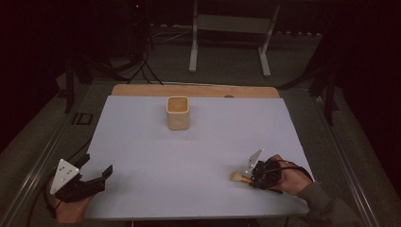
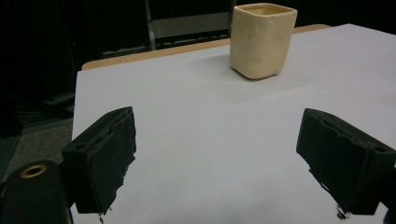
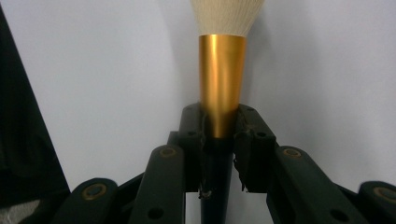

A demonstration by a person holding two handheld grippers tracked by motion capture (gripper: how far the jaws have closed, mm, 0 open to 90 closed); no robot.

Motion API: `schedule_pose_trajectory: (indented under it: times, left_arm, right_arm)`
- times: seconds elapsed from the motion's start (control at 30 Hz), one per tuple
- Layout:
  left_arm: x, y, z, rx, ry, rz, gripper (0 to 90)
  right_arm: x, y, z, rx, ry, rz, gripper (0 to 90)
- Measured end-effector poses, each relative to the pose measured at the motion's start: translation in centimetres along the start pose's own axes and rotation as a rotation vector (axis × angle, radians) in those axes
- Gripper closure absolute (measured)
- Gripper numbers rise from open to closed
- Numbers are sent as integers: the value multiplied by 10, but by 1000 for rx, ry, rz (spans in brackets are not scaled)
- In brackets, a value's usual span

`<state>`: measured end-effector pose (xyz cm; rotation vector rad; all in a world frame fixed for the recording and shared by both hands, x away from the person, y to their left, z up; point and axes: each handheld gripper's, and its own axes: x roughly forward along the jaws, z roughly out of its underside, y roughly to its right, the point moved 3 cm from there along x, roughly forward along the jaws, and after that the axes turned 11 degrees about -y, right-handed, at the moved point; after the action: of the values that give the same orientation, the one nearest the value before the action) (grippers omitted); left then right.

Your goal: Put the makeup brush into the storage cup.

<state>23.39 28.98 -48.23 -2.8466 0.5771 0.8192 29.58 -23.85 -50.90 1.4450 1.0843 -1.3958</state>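
Right gripper clamps a makeup brush on the white mat; left gripper gapes wide, holding nothing.

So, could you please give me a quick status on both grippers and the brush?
Left gripper open, idle. Right gripper shut on brush, low over sheet. Cup upright, far side. Path clear.

No readable text, label, brand, number or sign appears anywhere.
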Motion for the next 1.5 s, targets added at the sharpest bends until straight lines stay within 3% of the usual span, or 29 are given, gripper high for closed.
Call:
schedule_pose_trajectory:
  times: [0.6,1.0,1.5]
  left_arm:
    - [0,0,0,4,2,1,130]
    - [-1,0,0,5,6,2,130]
    - [0,0,0,4,5,2,131]
  right_arm:
    - [-20,9,-8,44,177,33,737]
    - [-34,15,-9,79,263,62,736]
    - [-44,25,-8,157,418,85,737]
